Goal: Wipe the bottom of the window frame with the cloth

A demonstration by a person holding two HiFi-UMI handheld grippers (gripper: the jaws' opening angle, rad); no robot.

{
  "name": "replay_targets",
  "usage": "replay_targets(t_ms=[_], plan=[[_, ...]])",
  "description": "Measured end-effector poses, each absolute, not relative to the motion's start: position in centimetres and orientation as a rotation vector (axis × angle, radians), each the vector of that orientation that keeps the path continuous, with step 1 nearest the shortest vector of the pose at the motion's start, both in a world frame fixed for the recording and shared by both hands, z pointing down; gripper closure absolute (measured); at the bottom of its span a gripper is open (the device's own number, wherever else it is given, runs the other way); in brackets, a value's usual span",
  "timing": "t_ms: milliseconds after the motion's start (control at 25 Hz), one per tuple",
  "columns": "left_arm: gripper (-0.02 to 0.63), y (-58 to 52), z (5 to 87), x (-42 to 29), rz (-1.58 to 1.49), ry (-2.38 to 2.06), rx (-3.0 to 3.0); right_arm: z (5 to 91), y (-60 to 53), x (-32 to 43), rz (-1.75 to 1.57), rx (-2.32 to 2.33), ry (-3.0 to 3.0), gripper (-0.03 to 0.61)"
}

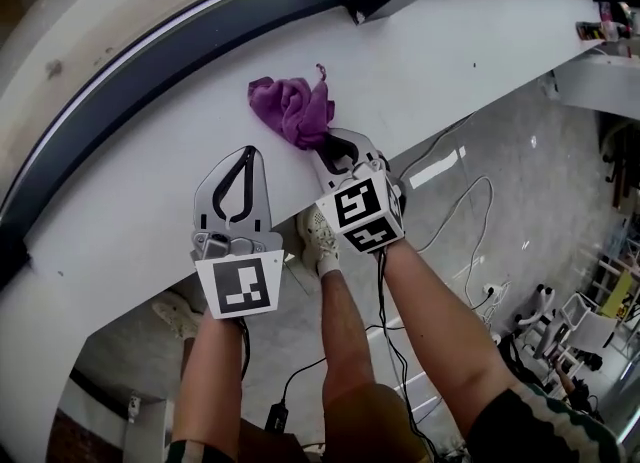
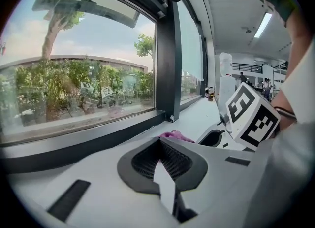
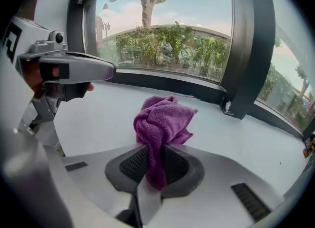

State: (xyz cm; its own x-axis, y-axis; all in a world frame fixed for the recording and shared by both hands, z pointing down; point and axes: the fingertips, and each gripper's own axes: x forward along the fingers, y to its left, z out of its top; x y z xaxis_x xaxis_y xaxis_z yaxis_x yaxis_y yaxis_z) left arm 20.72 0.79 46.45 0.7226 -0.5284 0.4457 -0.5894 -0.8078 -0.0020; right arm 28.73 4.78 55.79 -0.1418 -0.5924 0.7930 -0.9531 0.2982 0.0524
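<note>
Right gripper (image 1: 325,146): jaws clamped on the purple cloth (image 1: 292,109); in the right gripper view a strip of the fabric runs down between the two pads and the rest stands bunched above the tips. Left gripper (image 1: 246,151): jaws brought together, tips meeting, nothing between them; it sits just beside the right gripper on the white sill (image 1: 130,221).

Cloth position: over the sill, near the dark window frame (image 1: 180,46) but apart from its bottom rail; whether the bunch rests on the sill cannot be told.

Markings: each gripper carries a marker cube (image 1: 362,215) bearing black-and-white square patterns; these are codes, not letters. Small signs (image 3: 184,52) stand among the shrubs (image 3: 162,42) outside; too small to read.

View differences:
- Head view only: the grey floor (image 1: 500,181) below the sill edge, cables (image 1: 455,216) lying on it, a shoe (image 1: 318,236), and both forearms.
- Right gripper view only: the pinch on the cloth, the left gripper's side profile at the left edge, and the dark mullion (image 3: 246,49) meeting the bottom rail.
- Left gripper view only: the room beyond, with a ceiling light (image 2: 263,24); the cloth appears here as a thin purple sliver past the jaw tips; the right gripper's cube fills the right side.
- Both gripper views: trees (image 2: 61,20) and a long building through the glass.
</note>
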Motion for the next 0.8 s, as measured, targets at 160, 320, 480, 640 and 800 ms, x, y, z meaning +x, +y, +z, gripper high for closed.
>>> replay_targets(t_ms=[160, 320, 480, 640, 800], plan=[[0.607, 0.6, 47.2, 17.8, 0.635, -0.917, 2.747, 56.7, 4.8, 25.5, 0.65, 1.377, -1.845, 0.511], [0.607, -0.7, 47.4, 14.2, 0.637, -1.008, 2.697, 57.1, 4.3, 22.8, 0.668, 1.351, -1.865, 0.511], [0.607, -1.6, 47.3, 10.4, 0.666, -1.079, 2.666, 57.1, 4.0, 19.6, 0.677, 1.312, -1.893, 0.511], [0.607, -1.5, 47.1, 7.6, 0.689, -1.104, 2.665, 57.1, 3.9, 17.2, 0.679, 1.294, -1.902, 0.511], [0.607, -1.7, 46.6, 4.5, 0.674, -1.162, 2.628, 57.1, 3.9, 14.5, 0.667, 1.261, -1.913, 0.511]])
